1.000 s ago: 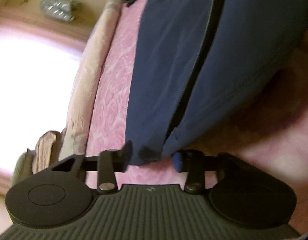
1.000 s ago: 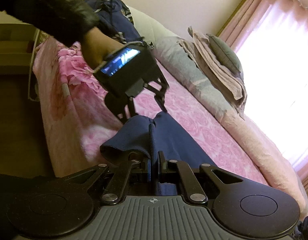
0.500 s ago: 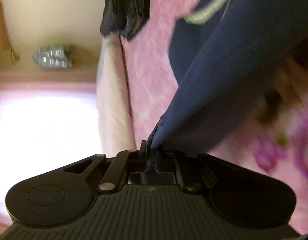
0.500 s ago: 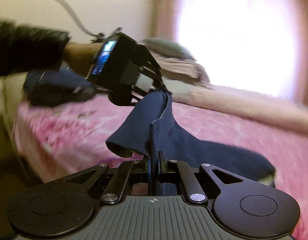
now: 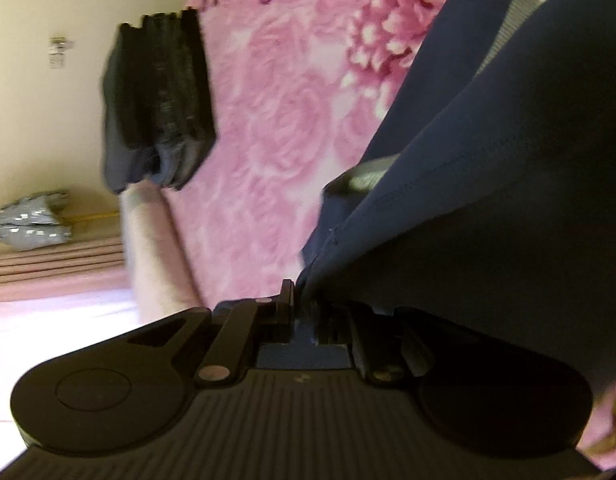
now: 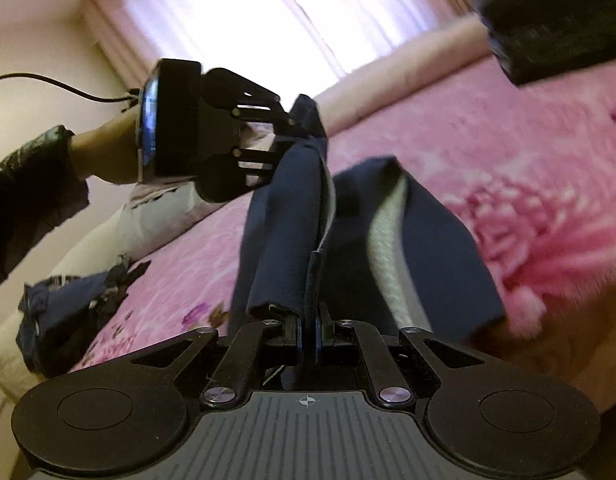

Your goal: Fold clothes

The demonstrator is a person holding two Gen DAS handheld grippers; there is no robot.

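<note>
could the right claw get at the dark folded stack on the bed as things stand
Probably not yet: the right claw is shut on the navy garment, which the left claw also grips. The folded stack lies apart across bare pink bedspread, unblocked.

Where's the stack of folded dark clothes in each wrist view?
Left wrist: the stack of folded dark clothes is upper left, at the edge of the pink floral blanket next to the cream wall.
Right wrist: the same stack is in the top right corner, at the far edge of the blanket.
Shared landmark: the navy garment, gripped by both grippers.
</note>
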